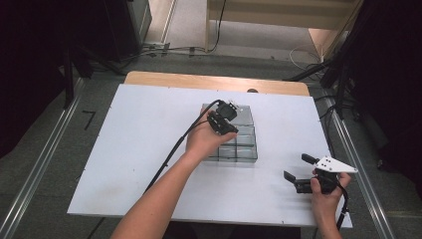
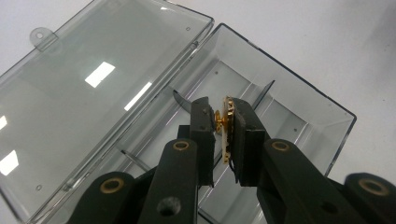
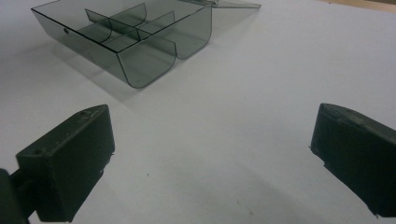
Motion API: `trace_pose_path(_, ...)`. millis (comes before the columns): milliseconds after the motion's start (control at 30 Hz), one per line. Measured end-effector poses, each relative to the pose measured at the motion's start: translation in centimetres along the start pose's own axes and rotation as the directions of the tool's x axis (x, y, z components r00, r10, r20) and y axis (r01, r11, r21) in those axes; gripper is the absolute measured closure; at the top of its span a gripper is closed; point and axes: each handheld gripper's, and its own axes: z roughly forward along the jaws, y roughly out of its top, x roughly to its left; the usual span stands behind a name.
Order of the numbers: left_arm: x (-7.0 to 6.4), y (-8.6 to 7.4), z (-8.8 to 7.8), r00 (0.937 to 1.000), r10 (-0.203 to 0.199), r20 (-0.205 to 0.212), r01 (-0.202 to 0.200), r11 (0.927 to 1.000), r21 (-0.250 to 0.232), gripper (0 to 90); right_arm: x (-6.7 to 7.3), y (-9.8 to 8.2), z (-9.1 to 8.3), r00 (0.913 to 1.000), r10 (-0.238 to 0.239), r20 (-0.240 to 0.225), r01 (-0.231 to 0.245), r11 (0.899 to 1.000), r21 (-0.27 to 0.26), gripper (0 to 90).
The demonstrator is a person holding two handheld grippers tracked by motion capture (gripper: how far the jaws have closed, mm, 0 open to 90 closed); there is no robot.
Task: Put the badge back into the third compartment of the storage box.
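The left claw is clamped on a small flat gold-coloured metal ornament, held over a compartment of the open smoky clear plastic box on the white counter. It looks light, stiff and slippery; pinching its flat faces suits it. The right claw stands apart, holding nothing.

a small gold trinket stands on edge, pinched above the open smoky-clear compartment box.

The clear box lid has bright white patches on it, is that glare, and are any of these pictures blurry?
Yes: in the left gripper view, overhead lights glare off the open lid, while the tongs holding the small gold piece look soft up close. In the right gripper view the near tongs blur; the box casts a faint shadow. The high view is grainy, with dark edges.
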Motion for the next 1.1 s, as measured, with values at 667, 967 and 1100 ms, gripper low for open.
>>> trace_pose_path(667,-0.4,0.4,3.3,0.9973,-0.056,0.048,0.056,0.9984,-0.006,81.0,0.0,0.0,0.1,1.0000,-0.001,-0.003,0.001,1.000,0.006,0.0)
trace_pose_path(967,0.2,0.0,3.3,0.9869,-0.132,0.093,0.140,0.9860,-0.090,50.1,0.0,0.0,0.0,1.0000,0.000,-0.005,0.000,1.000,0.006,0.0)
trace_pose_path(1100,1.0,-1.0,2.3,0.9815,-0.155,0.112,0.171,0.9740,-0.148,31.1,0.0,0.0,0.1,1.0000,-0.002,-0.007,0.002,1.000,0.007,0.0)
